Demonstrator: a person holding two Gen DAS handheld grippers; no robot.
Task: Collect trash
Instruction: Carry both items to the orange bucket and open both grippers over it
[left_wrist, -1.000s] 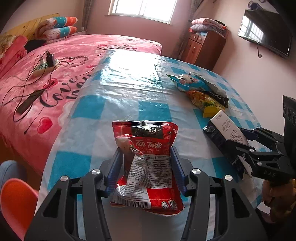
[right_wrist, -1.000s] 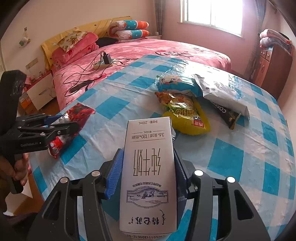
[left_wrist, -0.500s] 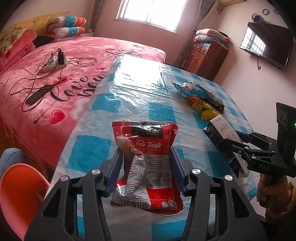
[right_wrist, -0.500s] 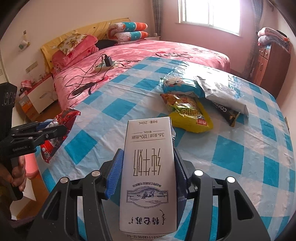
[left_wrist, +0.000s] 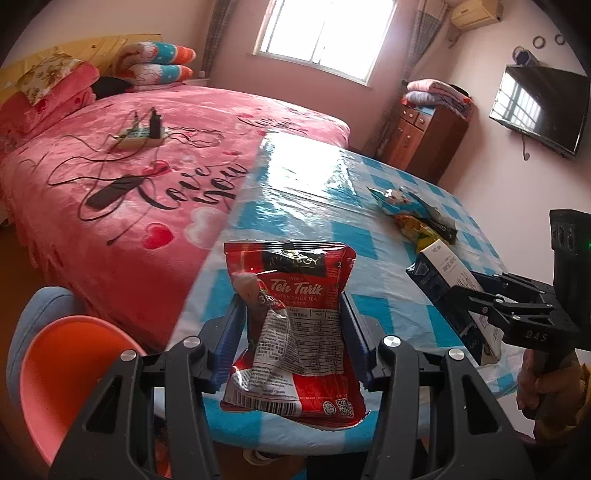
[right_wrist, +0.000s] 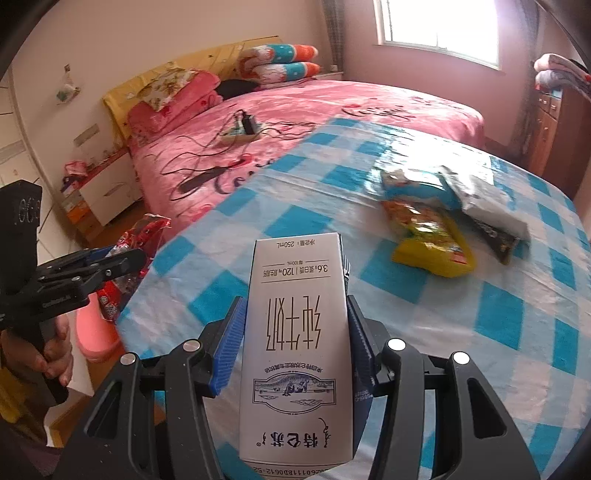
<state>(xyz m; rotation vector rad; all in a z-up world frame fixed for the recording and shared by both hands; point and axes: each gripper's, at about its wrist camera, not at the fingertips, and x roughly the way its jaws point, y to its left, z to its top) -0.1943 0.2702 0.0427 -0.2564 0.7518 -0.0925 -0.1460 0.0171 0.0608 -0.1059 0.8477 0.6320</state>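
Red tea packet (left_wrist: 295, 325) clamped; milk carton (right_wrist: 295, 350) clamped.

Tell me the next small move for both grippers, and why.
Probably carry both loads away from the table toward a bin, which is out of view: the left gripper clamps the red packet, and the right gripper clamps the milk carton.

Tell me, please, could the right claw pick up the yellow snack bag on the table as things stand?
Probably not: the right claw is already shut on the milk carton, so nothing could fit between its fingers to take the yellow snack bag.
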